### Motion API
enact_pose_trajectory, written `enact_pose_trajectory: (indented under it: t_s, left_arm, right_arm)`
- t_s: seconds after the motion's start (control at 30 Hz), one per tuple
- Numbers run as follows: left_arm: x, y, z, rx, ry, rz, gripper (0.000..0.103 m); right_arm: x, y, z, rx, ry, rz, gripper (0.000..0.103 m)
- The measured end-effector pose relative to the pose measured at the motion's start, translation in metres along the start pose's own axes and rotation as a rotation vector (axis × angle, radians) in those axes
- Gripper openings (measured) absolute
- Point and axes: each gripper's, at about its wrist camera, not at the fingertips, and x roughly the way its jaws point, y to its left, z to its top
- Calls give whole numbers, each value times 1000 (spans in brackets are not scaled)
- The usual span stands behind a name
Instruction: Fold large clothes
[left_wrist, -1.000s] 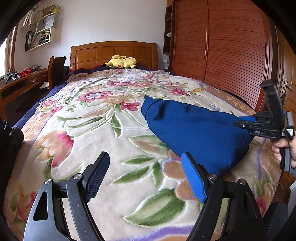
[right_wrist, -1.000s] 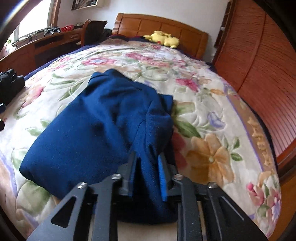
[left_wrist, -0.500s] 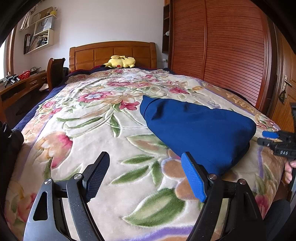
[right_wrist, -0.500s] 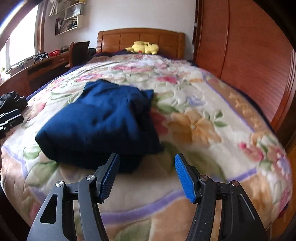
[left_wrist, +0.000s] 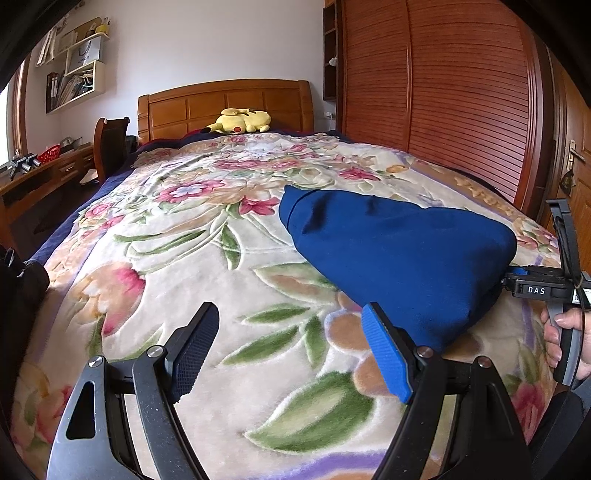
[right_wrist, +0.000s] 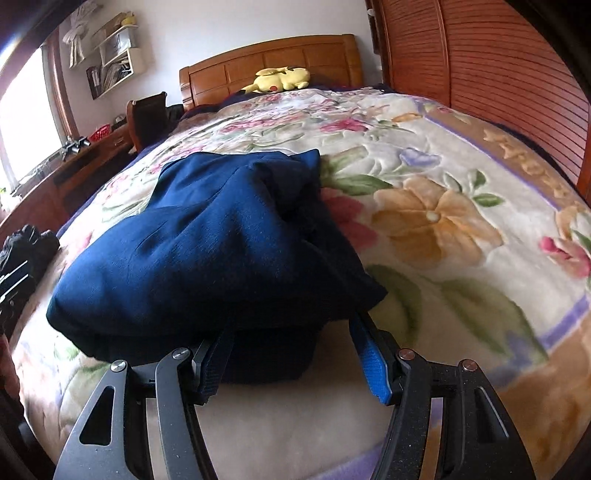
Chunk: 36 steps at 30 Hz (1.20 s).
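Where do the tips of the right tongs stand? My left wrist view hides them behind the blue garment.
Observer: The right tongs are open. The near edge of the blue garment lies between them, not pinched.
Operator: Is the garment's right side flat?
Observer: No. Along that side the cloth is bunched in raised folds.

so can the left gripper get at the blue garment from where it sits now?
Probably yes. The left gripper stands open over bare blanket, with the folded blue garment just past its blue finger and nothing between. The right gripper already works the garment's far corner, so crowding is possible.
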Motion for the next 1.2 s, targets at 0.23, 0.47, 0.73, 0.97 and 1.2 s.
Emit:
enact_pose_trajectory:
  t_s: [0.23, 0.47, 0.73, 0.97, 1.2]
  left_arm:
    - [1, -1, 0, -1, 2, 2, 80]
    - [11, -9, 5, 7, 25, -14, 80]
    - [27, -19, 20, 10, 36, -30, 80]
    - [63, -48, 36, 1, 98, -137, 80]
    - [103, -94, 59, 72, 135, -177, 80]
  right_arm:
    - [14, 7, 2, -17, 31, 73, 41]
    - [0, -7, 6, -85, -25, 120, 11]
    - [-31, -55, 19, -129, -82, 10, 8]
    - [-79, -131, 4, -109, -91, -130, 8]
    - [-72, -156, -5, -58, -88, -152, 8]
